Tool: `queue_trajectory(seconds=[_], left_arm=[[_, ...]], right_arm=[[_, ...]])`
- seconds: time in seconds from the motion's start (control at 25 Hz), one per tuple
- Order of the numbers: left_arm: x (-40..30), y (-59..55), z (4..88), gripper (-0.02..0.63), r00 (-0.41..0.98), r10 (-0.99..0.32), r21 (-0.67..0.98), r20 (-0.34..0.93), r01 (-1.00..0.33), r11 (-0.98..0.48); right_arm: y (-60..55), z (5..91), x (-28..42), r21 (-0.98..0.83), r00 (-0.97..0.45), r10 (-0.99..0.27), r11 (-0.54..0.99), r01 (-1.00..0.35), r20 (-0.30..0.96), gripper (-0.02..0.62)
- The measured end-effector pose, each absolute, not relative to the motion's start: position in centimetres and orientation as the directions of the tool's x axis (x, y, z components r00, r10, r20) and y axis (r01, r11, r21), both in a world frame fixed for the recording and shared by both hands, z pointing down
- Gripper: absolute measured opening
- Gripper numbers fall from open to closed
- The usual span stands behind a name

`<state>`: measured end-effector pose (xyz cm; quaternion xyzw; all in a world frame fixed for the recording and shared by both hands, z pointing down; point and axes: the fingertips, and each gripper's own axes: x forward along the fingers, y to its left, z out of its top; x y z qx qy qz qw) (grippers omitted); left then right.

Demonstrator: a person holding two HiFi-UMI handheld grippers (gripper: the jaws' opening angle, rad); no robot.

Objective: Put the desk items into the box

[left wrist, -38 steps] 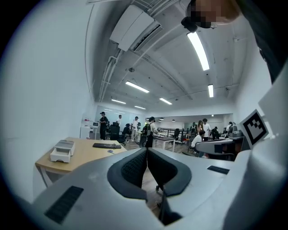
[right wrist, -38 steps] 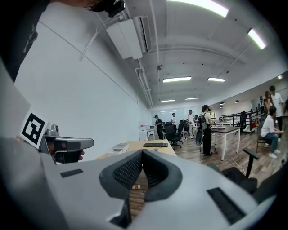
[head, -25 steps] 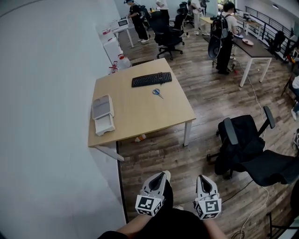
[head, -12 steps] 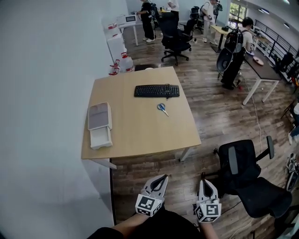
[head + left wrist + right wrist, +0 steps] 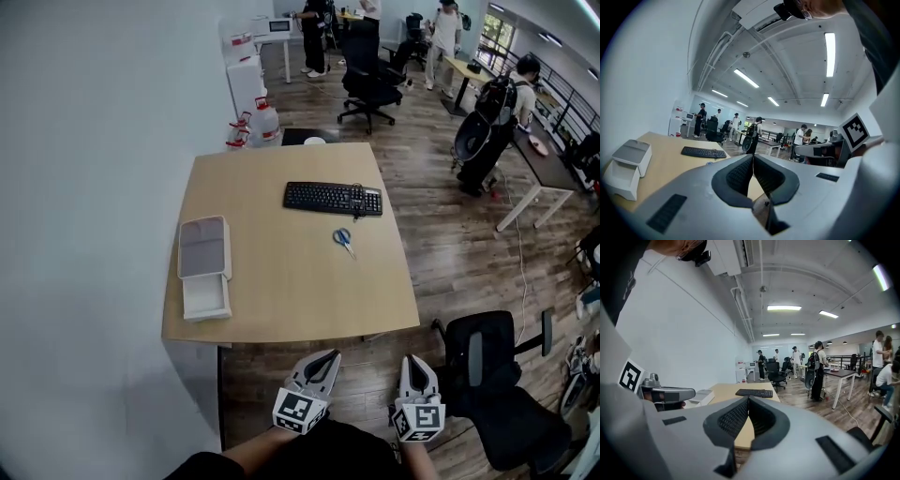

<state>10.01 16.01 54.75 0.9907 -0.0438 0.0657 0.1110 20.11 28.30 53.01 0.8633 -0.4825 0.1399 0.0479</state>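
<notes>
**A:** Where are the desk things?

**B:** The keyboard (image 5: pixel 333 198) lies at upper middle of the frame, on the far part of the desk (image 5: pixel 281 300). The scissors (image 5: pixel 344 238) lie just below it, not touching. The box (image 5: pixel 204 267) sits at the desk's left edge, well apart from both.

**A:** And the grippers?

**B:** Both are at the bottom of the frame, below the desk's near edge. The left gripper (image 5: pixel 328 356) has its jaws pressed together with nothing between them. The right gripper (image 5: pixel 413 360) is likewise closed and empty.

**A:** Anything else?

**B:** A black chair (image 5: pixel 497 375) stands at lower right.
</notes>
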Motion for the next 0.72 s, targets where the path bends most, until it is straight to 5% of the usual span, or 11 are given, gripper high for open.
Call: queue_trajectory(seconds=[0.72], left_arm=[[11.0,9.2,54.3,0.017,0.994,-0.078,0.252,0.073,-0.094,-0.963]], right_arm=[[18.0,52.9,26.2,-0.016,0.470,-0.840,-0.492,-0.870,0.270,0.061]])
